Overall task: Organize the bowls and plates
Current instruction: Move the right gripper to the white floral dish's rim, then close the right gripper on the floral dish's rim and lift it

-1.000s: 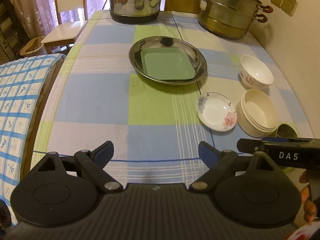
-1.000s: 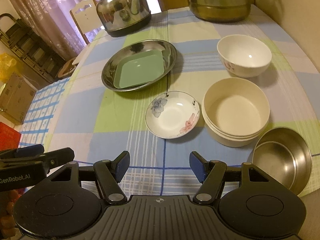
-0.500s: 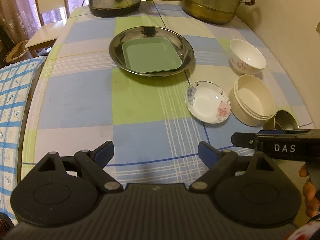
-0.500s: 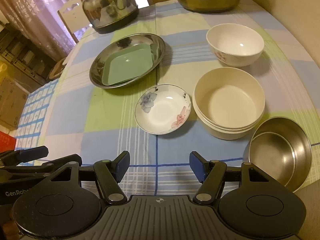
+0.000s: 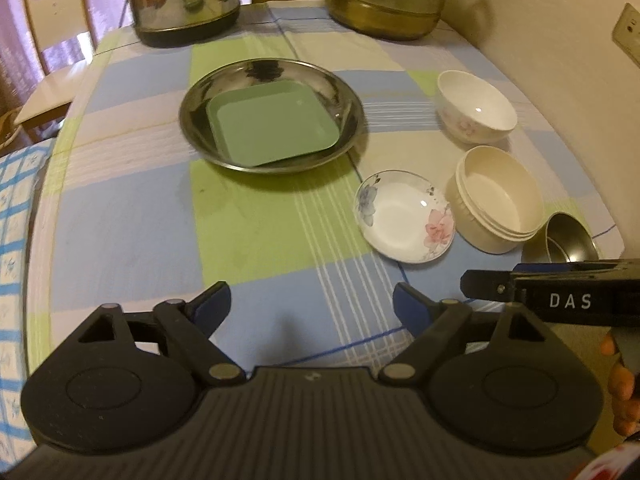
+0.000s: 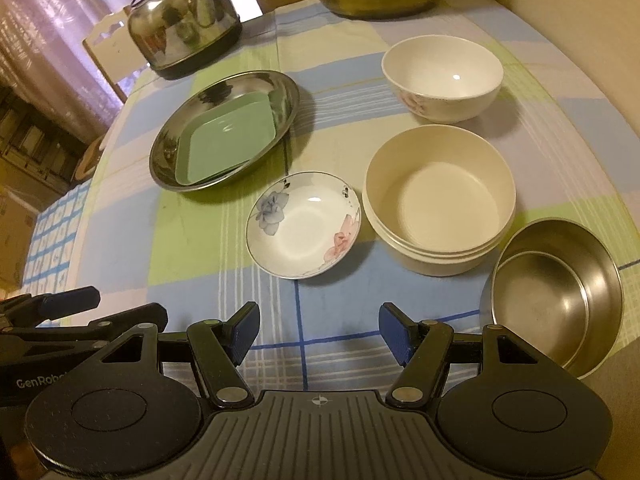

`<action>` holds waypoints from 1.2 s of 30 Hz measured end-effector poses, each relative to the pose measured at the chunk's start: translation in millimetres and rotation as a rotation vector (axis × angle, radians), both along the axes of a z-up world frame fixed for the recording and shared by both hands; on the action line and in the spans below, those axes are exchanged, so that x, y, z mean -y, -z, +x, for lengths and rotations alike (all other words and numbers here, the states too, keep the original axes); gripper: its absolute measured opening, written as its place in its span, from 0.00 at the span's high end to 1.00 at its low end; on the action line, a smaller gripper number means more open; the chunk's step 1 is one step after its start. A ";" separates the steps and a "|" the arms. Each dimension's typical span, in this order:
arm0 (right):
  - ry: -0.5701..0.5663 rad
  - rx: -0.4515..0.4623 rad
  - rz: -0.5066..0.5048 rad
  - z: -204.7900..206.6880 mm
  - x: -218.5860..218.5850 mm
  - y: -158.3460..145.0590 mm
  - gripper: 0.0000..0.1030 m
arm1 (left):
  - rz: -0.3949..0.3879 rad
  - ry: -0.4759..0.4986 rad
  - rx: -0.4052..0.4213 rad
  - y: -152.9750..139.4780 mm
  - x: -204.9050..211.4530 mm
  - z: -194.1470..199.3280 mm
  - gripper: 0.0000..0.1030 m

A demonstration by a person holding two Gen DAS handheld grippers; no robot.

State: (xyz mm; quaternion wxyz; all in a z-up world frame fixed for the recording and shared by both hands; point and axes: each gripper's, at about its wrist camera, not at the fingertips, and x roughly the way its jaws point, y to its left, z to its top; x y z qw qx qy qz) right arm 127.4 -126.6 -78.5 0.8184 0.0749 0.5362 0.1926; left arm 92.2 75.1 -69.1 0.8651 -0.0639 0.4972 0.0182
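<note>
**Risk register: dishes ahead of two empty grippers**

- Left gripper (image 5: 312,304): jaws spread wide, holding nothing, hovering over bare tablecloth (image 5: 132,216). Steel plate (image 5: 200,92) lies well ahead of it, with the green square plate (image 5: 272,128) nested inside.
- Right gripper (image 6: 318,332): jaws spread wide, holding nothing. Floral saucer (image 6: 304,224) sits just ahead, slightly left of centre.
- Cream bowls (image 6: 440,204): a nested stack ahead and to the right of the right gripper, very close to the saucer's rim; whether they touch cannot be told.
- White floral bowl (image 6: 442,76): farther ahead, beyond the cream stack, standing alone.
- Steel bowl (image 6: 560,296): close on the right, near the table edge, a second one apparently nested within.

Hazards, as judged:
- Saucer is shallow with a low rim; a pinch on the edge may slip, or tip it against the cream stack.
- A right-hand reach towards the cream bowls could nudge the steel bowl off the near edge.
- Green plate may slide inside the polished steel plate if that is lifted tilted.
- The grippers sit close side by side; crossing reaches risk collision.
</note>
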 end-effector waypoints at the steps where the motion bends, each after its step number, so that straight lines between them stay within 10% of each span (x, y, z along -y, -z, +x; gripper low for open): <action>1: 0.012 0.001 0.000 0.5 0.0 1.1 0.36 | -0.005 0.013 0.000 1.7 -0.6 3.0 0.21; 36: 0.266 0.063 -0.037 28.2 -21.3 46.4 0.70 | -0.041 0.313 0.006 61.0 9.3 97.7 0.58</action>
